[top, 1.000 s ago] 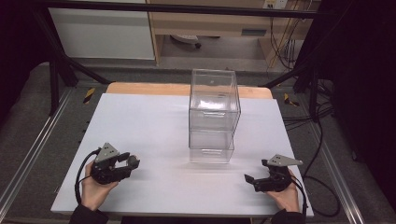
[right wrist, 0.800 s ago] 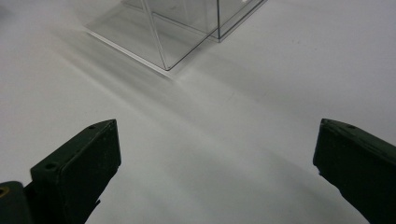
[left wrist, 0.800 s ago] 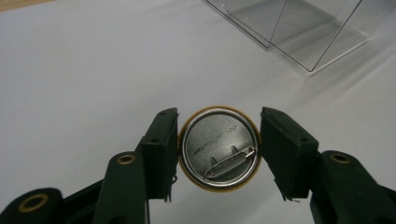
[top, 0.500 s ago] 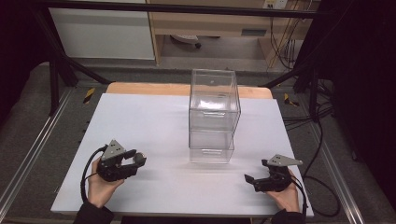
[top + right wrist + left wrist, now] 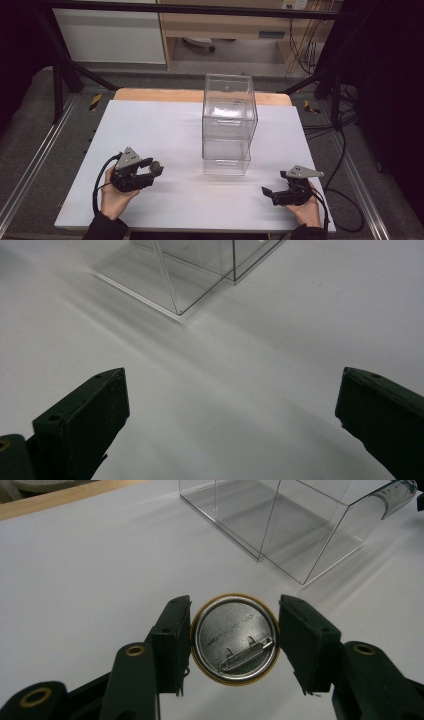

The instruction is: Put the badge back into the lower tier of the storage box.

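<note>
While the left gripper (image 5: 234,640) has its jaws clamped on a badge (image 5: 234,638), the clear box (image 5: 229,120) ahead awaits it; the right gripper (image 5: 232,425) rests wide open, empty, on the counter (image 5: 150,125).

We count one pin badge (image 5: 234,638), seen from its silver back, and one clear plastic box (image 5: 228,125) on the white bench (image 5: 150,125). We also count two grippers, one in each of two hands.

high view: above near edge, looking forward-down over bench (image 5: 165,125) | gripper views: low, close, along fingers (image 5: 170,630) | shared: clear box (image 5: 229,120)
</note>
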A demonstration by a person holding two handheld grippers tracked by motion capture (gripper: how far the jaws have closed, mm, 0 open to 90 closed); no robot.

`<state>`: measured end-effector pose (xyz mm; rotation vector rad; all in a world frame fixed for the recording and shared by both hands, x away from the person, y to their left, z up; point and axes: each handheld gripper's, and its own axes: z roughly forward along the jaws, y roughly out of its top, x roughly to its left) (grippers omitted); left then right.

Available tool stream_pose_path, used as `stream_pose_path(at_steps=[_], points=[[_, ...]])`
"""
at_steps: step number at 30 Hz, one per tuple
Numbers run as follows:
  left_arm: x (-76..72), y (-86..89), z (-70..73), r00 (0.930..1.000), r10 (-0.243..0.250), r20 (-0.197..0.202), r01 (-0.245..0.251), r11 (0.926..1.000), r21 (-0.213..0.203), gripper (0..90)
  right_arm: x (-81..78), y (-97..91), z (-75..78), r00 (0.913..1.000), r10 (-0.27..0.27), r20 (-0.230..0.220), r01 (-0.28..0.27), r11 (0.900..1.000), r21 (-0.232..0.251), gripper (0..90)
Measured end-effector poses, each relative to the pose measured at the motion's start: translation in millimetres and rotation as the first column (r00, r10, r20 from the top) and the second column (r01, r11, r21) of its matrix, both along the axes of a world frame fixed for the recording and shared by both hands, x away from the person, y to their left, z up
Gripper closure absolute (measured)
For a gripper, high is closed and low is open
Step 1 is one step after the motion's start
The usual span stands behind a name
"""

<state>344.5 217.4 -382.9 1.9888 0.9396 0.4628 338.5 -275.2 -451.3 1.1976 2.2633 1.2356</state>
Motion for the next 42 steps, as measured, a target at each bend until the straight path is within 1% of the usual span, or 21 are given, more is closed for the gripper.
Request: stream_pose_path(at_steps=[10,15,26,33,42], points=[[2.6,-12.2,4.2,0.9998,-0.018,0.010,0.018,0.9998,-0.011,47.7,0.0,0.0,0.0,1.0000,0.001,0.001,-0.001,1.0000,-0.001,1.3],[3.3,-17.3,5.3,0.9995,-0.027,0.014,0.028,0.9996,-0.009,47.7,0.1,0.1,-0.2,1.0000,0.003,-0.003,-0.003,1.0000,-0.002,1.2],[5.0,-29.6,9.6,0.9988,-0.042,0.026,0.043,0.9986,-0.032,47.7,0.0,-0.1,0.0,1.0000,0.003,-0.001,-0.003,1.0000,-0.004,1.2],[6.2,-35.3,11.2,0.9984,-0.049,0.030,0.050,0.9980,-0.038,47.7,0.0,-0.2,0.0,1.0000,0.002,-0.001,-0.002,1.0000,-0.004,1.2],[8.7,-47.6,15.1,0.9971,-0.068,0.036,0.069,0.9964,-0.048,47.7,-0.2,-0.2,0.0,1.0000,0.003,-0.002,-0.003,1.0000,-0.004,1.2]])
